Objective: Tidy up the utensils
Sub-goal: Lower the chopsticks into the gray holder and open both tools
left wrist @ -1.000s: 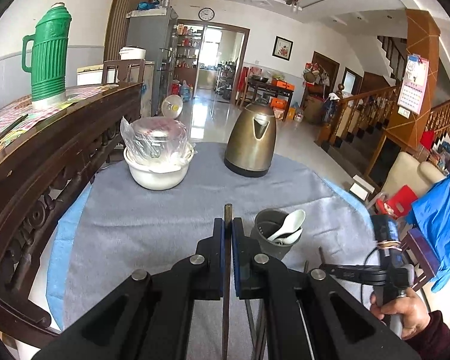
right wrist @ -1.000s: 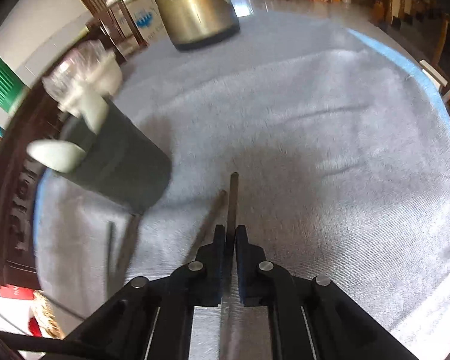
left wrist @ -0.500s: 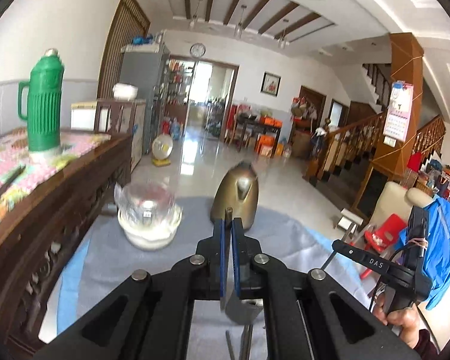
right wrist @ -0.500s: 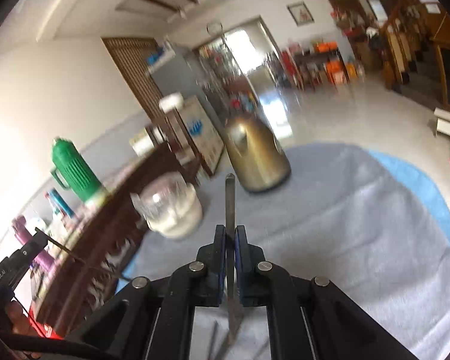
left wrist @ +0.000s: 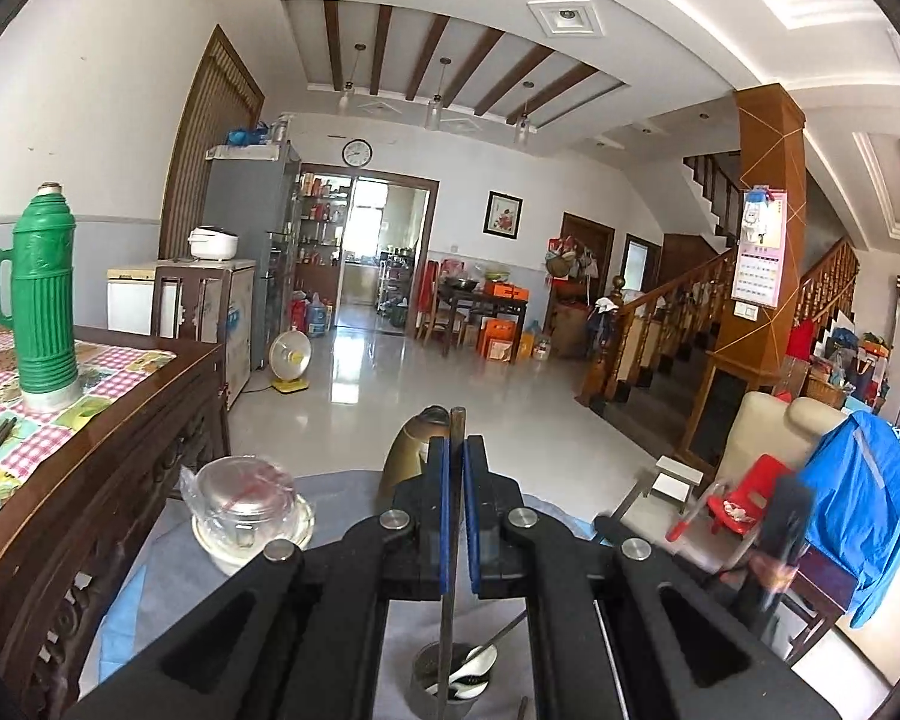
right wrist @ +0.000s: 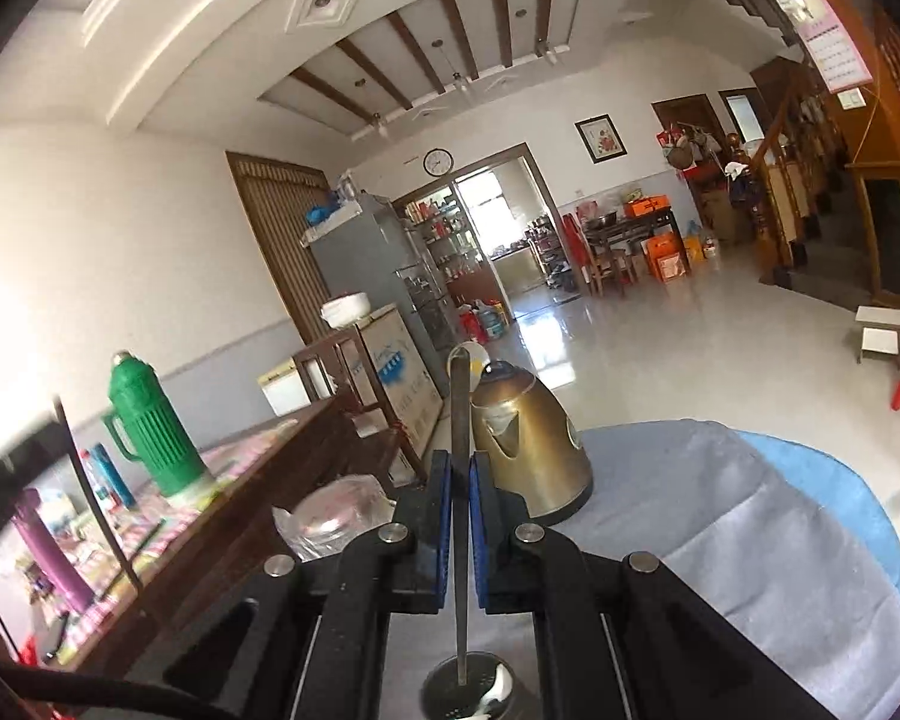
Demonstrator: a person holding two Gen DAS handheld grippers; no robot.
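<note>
Both grippers up off the cloth now, and high. Left gripper (left wrist: 457, 516) pressed tight on a dark chopstick (left wrist: 452, 630), blue pads either side, stick running upright between them, top end poking above the fingertips in front of the gold kettle (left wrist: 411, 450), lower end dropping into the grey utensil cup (left wrist: 429, 687) seen straight below. A second ago, that same cup stood out ahead on the grey tablecloth (left wrist: 354, 489), just right of the fingers; now tucked under the jaws, white spoons (left wrist: 477, 663) in it. View swung up too: a second back mostly table, now ceiling beams, clock and the long hall. Right gripper (right wrist: 461, 525) likewise clamped on its own chopstick (right wrist: 462, 450), tip standing up beside the kettle (right wrist: 528, 450), bottom end hanging over the mouth of the cup (right wrist: 471, 690), a white spoon (right wrist: 498, 690) against the rim; inside or merely above, cannot tell. A second earlier, pointing down at bare cloth with the stick low and the cup off to the left, tilted in view; now nearly level, table edge and blue underlay to the right. Plastic-wrapped glass bowl (left wrist: 249, 501) left of the kettle, same spot on the table as before. Green thermos (left wrist: 42, 294) on the checked sideboard, unmoved. Other hand's gripper blurred at the right edge of the left view.
</note>
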